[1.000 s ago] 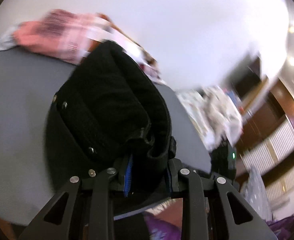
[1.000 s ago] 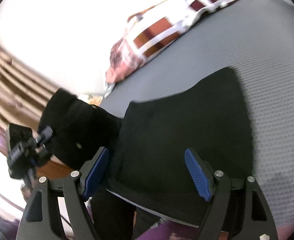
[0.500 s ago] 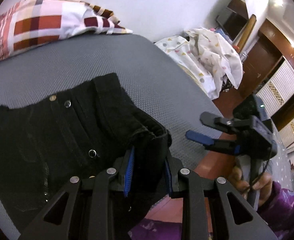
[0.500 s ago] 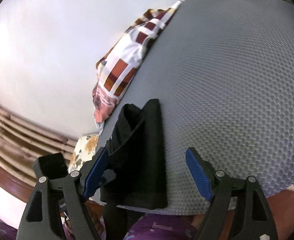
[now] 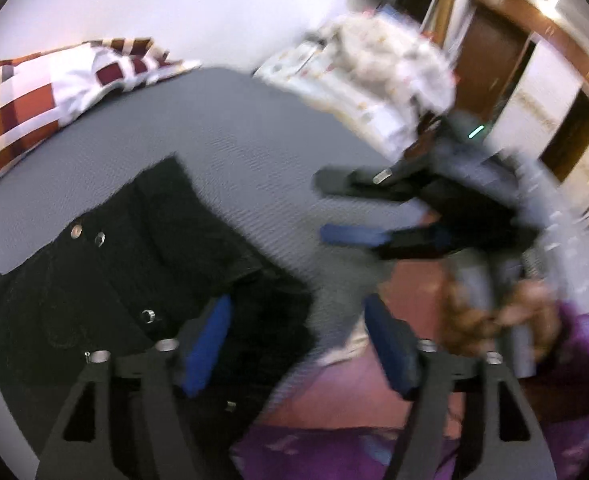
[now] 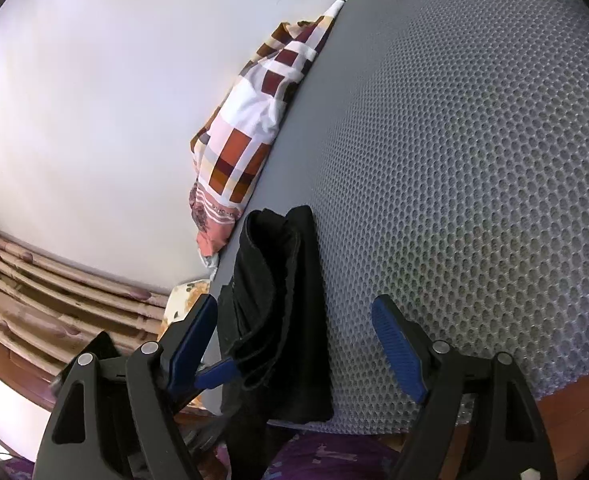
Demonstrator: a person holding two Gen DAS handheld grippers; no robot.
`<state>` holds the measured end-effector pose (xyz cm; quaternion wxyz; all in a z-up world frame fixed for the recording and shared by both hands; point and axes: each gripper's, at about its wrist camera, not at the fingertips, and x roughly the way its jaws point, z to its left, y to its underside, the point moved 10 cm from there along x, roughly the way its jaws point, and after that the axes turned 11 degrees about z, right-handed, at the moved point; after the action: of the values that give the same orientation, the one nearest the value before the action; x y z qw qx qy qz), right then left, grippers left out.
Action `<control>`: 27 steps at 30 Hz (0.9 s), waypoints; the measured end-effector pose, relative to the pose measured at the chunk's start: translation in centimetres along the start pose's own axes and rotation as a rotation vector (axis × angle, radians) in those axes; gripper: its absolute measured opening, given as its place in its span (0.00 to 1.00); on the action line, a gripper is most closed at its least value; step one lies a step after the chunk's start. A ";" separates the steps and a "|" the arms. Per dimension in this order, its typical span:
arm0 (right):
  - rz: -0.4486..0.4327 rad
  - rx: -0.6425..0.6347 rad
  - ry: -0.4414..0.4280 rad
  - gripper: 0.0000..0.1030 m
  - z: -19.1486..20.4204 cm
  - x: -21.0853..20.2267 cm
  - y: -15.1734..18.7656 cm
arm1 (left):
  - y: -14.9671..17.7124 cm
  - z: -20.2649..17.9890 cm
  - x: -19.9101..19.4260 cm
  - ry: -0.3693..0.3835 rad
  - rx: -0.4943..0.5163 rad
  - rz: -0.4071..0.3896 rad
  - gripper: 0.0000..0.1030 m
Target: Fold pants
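Black pants (image 5: 106, 280) lie folded on the grey mesh mattress (image 5: 254, 152), waistband rivets facing up, near its front edge. My left gripper (image 5: 298, 340) is open just over the pants' near right corner, holding nothing. My right gripper (image 6: 294, 340) is open and empty above the front edge; the pants (image 6: 282, 312) show between its fingers, edge-on. In the left wrist view the right gripper (image 5: 334, 208) appears blurred to the right, jaws apart, in a hand. One blue fingertip (image 6: 214, 372) of the left gripper shows beside the pants in the right wrist view.
A red and white checked pillow (image 5: 34, 92) lies at the mattress's far left by the white wall; it also shows in the right wrist view (image 6: 254, 128). A patterned white bedding heap (image 5: 374, 72) sits at the far right. Wooden doors stand behind. Purple clothing (image 5: 334, 456) is below.
My left gripper has opened and let go of the pants' waistband, which now lies on the mattress. The right gripper has swung in closer to the left one.
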<state>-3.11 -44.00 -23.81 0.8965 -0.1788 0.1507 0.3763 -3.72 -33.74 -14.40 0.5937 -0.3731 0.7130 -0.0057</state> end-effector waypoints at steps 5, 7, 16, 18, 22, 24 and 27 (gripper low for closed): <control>-0.003 -0.123 -0.033 0.73 3.7 -1.4 0.2 | -1.5 0.7 -6.7 0.048 -0.045 -0.180 0.87; 0.045 -0.208 -0.036 0.64 5.9 -0.9 1.1 | -1.4 2.9 -9.2 -0.012 -0.094 -0.243 0.94; 0.197 -0.287 0.092 0.47 5.5 4.0 3.8 | 8.0 16.3 -12.4 -0.094 -0.513 -0.239 0.94; 0.233 -0.304 0.126 0.39 5.1 5.1 4.2 | 10.5 17.8 -12.7 -0.076 -0.589 -0.251 0.94; 0.241 -0.409 0.237 0.13 6.1 6.0 4.9 | 13.5 19.5 -13.2 -0.063 -0.681 -0.272 0.94; 0.235 -0.447 0.242 0.11 7.6 5.6 5.2 | 14.3 19.8 -13.1 -0.068 -0.694 -0.264 0.94; 0.217 -0.449 0.217 0.11 9.6 4.5 5.6 | 14.6 19.5 -13.1 -0.073 -0.686 -0.244 0.94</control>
<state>-2.93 -33.39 -18.22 0.7674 -0.3953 0.1771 0.4727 5.46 -7.68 -15.67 0.4540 -0.6329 0.6019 0.1763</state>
